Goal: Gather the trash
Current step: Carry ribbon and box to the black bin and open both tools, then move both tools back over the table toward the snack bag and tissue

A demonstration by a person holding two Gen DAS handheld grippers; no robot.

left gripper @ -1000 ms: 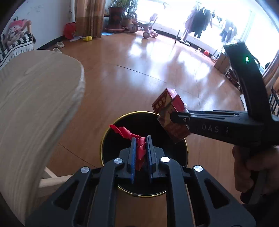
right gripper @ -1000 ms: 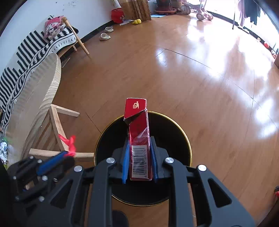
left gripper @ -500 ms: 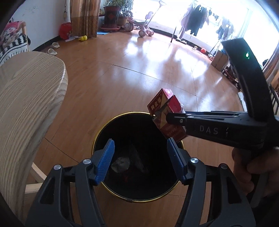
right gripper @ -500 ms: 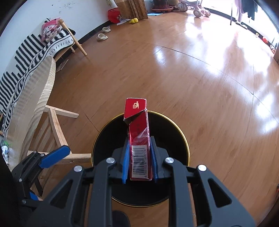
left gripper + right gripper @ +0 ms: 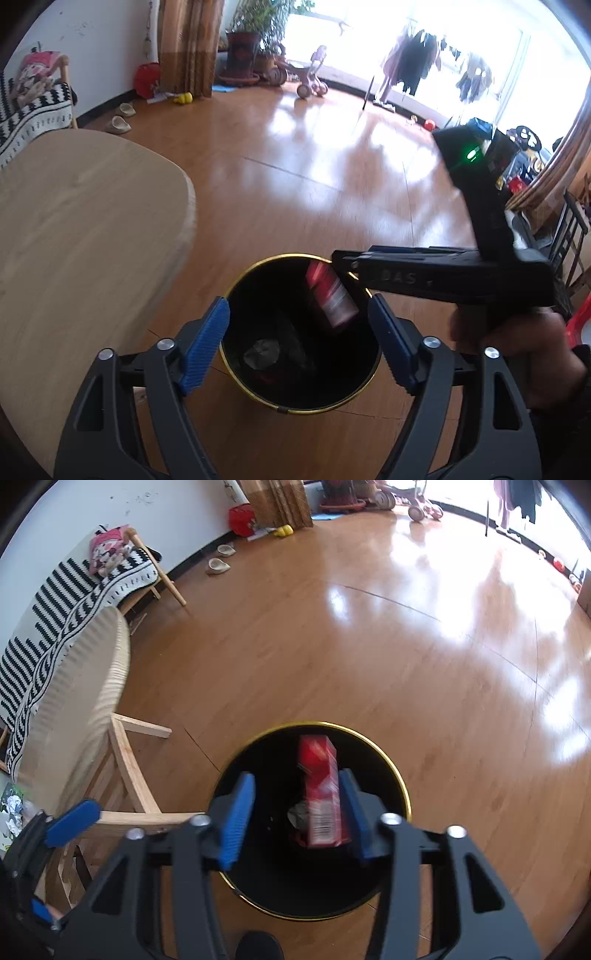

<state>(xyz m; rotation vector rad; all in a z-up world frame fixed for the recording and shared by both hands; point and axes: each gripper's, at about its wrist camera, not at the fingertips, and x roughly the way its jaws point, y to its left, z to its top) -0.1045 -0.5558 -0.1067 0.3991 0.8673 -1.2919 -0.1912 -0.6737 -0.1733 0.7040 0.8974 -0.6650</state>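
Bright window [image 5: 369, 48] backlight, floor [image 5: 461, 602] glare, fisheye warping, motion blur

Both the left claw [image 5: 299, 343] and right claw [image 5: 295, 819] gape wide, side by side.

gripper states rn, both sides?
Left gripper: open, holding nothing.
Right gripper: open; red box between the jaws, over the bin.
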